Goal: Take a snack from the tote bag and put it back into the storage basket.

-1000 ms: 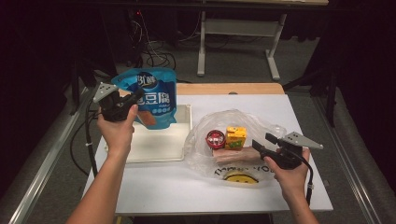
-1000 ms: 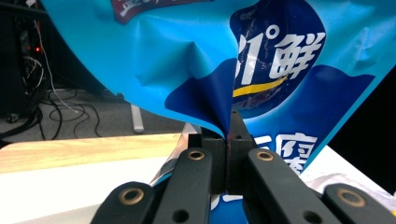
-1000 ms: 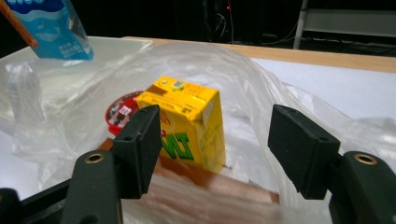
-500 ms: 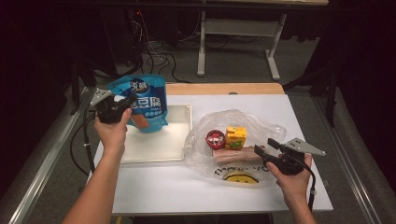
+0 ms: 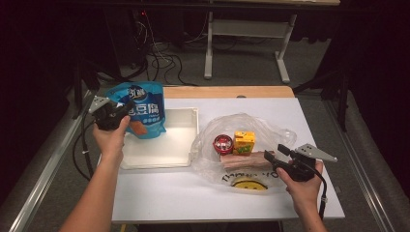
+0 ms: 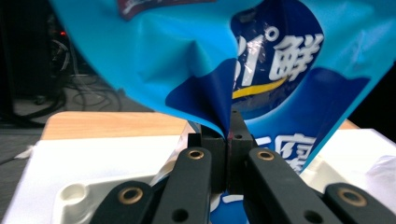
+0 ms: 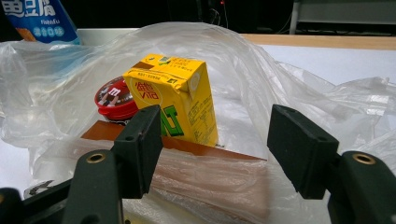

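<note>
step: left gripper (image 5: 120,112) carried the blue snack pouch (image 5: 141,112) over the white tray (image 5: 186,140), likely unpacking the bag into the tray
left jaws: clamped tight on a pinched fold of the pouch (image 6: 224,107), no gap between them
right jaws: right gripper (image 7: 215,149) stood wide open, held nothing, aimed at the bag's contents
pouch spot: in the air above the tray's far-left part, hung from the fold, not resting yet
how to do it well: lower until the pouch base touches the tray floor, then release; the thin fold could slip, so avoid swinging it
tray: looked empty under the pouch
plastic bag (image 5: 270,128): clear, crumpled, open on the table just right of the tray
in bag: yellow juice carton (image 7: 175,102) upright, red round tin (image 7: 114,100) beside it, long brown packet (image 7: 205,179) in front
next pick: carton sat nearest the open jaws; watch for snagging the film
</note>
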Demonstrator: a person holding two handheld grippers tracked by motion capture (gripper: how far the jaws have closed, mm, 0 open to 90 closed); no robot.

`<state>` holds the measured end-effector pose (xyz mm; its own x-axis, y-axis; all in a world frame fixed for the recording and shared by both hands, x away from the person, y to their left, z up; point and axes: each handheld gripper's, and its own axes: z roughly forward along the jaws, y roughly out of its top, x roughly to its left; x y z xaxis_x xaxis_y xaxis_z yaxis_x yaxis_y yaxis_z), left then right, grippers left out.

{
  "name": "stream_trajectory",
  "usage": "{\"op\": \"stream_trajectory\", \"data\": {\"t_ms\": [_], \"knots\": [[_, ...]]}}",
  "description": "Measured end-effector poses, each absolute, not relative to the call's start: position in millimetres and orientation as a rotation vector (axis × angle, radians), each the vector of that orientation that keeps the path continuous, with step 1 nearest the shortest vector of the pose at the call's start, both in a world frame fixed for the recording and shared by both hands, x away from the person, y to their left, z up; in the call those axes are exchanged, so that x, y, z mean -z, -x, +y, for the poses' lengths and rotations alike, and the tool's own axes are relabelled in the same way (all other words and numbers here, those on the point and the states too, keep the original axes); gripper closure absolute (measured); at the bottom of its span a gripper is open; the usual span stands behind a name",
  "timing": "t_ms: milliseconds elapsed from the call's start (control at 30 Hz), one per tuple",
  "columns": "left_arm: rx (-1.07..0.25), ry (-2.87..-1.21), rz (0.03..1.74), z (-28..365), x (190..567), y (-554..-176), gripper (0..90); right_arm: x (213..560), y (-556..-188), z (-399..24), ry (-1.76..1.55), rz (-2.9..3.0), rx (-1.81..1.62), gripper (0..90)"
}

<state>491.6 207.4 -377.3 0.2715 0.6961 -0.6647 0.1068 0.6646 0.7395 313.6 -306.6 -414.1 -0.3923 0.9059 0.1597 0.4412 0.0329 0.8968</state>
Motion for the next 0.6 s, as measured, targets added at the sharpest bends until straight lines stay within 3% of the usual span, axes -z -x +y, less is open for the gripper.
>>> {"op": "stream_trajectory", "data": {"t_ms": [133,200,433,600], "knots": [[-0.458,-0.737,1.281,214,381,-492,88.6,414,-313,-307,-1.358,1.854,-1.333,36.1],[-0.460,-0.720,1.305,218,381,-491,83.7,414,-313,-307,-1.361,1.851,-1.331,36.1],[-0.491,-0.762,1.395,219,375,-483,41.8,414,-309,-311,-1.356,1.852,-1.316,36.5],[-0.489,-0.771,1.416,217,368,-467,26.3,414,-307,-315,-1.360,1.842,-1.314,36.5]]}}
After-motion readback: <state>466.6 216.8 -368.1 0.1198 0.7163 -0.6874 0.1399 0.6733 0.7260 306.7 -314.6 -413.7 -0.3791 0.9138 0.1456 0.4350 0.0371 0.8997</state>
